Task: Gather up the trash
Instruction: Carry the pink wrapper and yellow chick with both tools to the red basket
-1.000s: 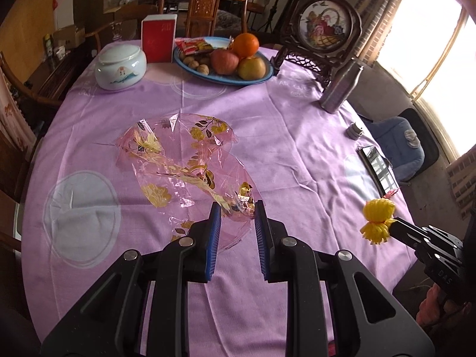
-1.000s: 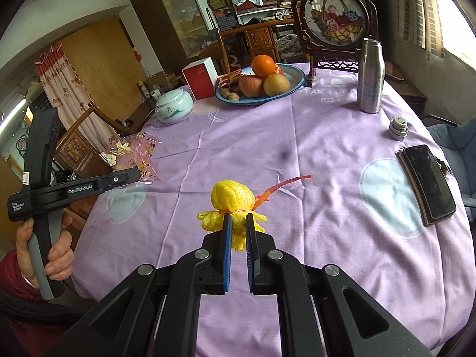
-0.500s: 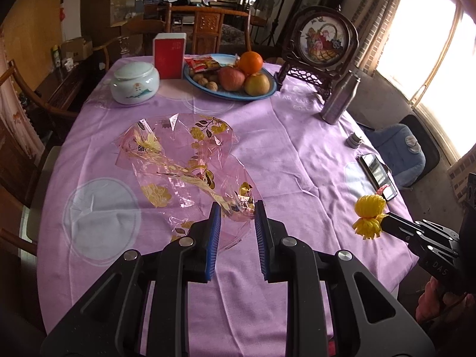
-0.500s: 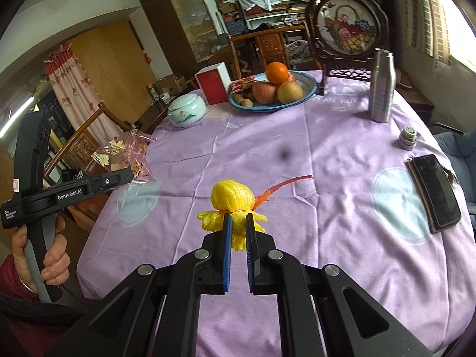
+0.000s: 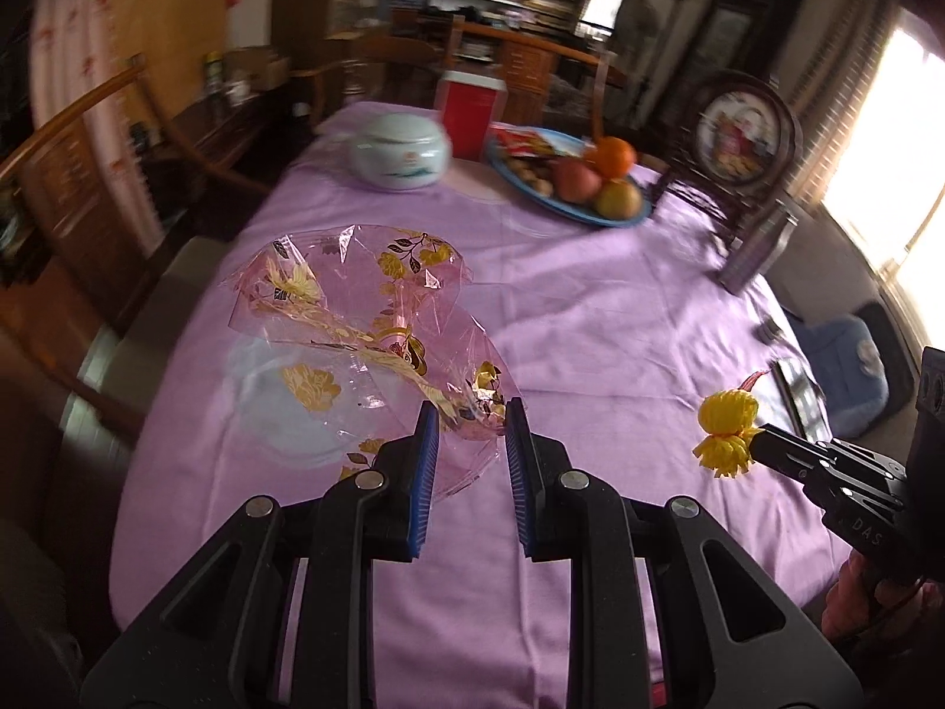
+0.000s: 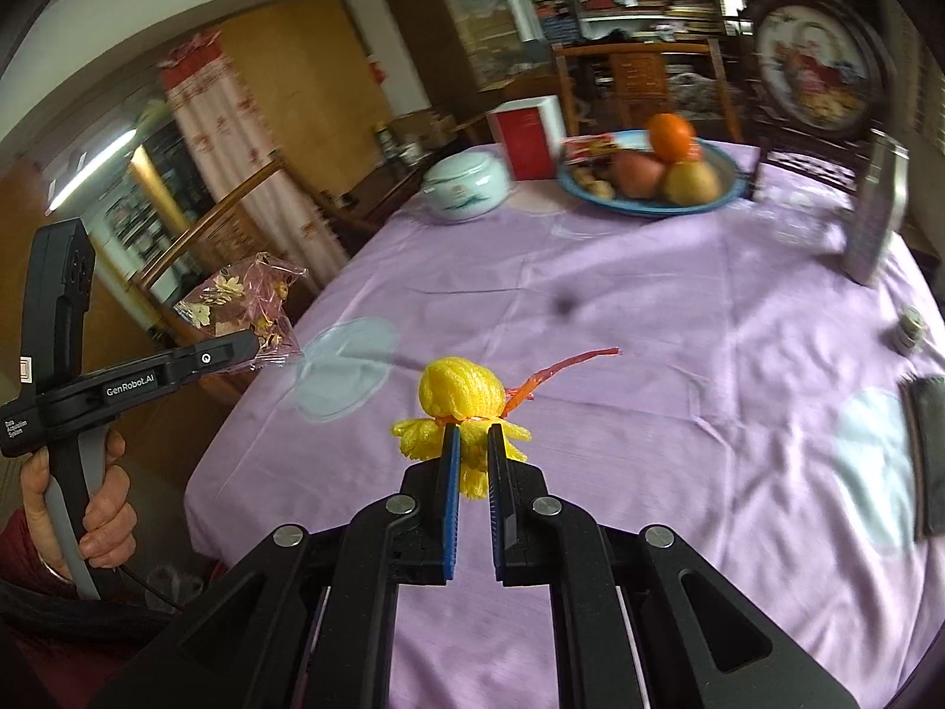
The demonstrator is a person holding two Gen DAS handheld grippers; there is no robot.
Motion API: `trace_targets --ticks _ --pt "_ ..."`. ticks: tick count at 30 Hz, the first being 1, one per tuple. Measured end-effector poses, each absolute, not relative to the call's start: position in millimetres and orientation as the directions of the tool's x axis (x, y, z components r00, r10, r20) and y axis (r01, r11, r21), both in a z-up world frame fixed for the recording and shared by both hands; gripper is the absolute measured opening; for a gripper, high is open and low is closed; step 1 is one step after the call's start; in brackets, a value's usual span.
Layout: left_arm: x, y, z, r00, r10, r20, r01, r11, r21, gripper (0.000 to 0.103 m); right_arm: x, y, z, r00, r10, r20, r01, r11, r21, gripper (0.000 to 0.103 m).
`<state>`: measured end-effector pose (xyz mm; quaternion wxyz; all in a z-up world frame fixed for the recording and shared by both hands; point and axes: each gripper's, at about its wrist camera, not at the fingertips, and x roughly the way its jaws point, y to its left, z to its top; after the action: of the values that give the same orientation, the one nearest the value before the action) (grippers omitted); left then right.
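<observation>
a crinkled sheet of clear pink wrapper (image 5: 378, 331), printed with gold flowers and dark leaves, is held up above the near left part of a round table (image 5: 590, 319) covered by a smooth lilac cloth with pale circles. the wrapper's near edge is pinched between the blue ribbed pads of the left claw (image 5: 469, 434), whose jaws stand a little apart with the thin film bunched between them; in the right wrist view the same wrapper (image 6: 248, 301) is seen hanging off the tip of that black claw (image 6: 248, 345) beyond the table's left edge.

a small bundle of yellow foam netting (image 6: 460, 413), knotted at its middle with a thin red strip trailing to the right, is gripped by the right claw (image 6: 471, 443), its jaws nearly closed on the frilled lower end. in the left wrist view the netting (image 5: 726, 425) is seen at the tip of the right claw (image 5: 753, 443), over the near right side of the table.

at the far side are set a round pale ceramic jar (image 5: 401, 156), a red box (image 5: 472, 118), a blue plate of fruit (image 5: 570, 177) and, further right, a metal flask (image 5: 759, 254), blurred.
</observation>
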<state>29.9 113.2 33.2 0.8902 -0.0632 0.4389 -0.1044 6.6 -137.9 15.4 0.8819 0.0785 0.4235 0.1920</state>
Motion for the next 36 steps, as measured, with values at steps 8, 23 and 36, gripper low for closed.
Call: trace_targets --ticks 8,23,36 --pt "-11 175 35 0.624 -0.105 -0.774 -0.091 0.974 -0.206 0.024 24 -79 17 0.461 0.521 -0.719 -0.451 0.835 0.315 0.009" --pt "-134 286 23 0.579 0.135 -0.804 -0.492 0.844 -0.212 0.024 0 53 19 0.2 0.666 -0.718 -0.727 0.592 0.347 0.009" --pt "-213 347 -17 0.475 0.185 -0.86 -0.708 0.661 -0.249 0.024 -12 89 14 0.111 0.66 -0.743 -0.785 0.517 0.342 0.009"
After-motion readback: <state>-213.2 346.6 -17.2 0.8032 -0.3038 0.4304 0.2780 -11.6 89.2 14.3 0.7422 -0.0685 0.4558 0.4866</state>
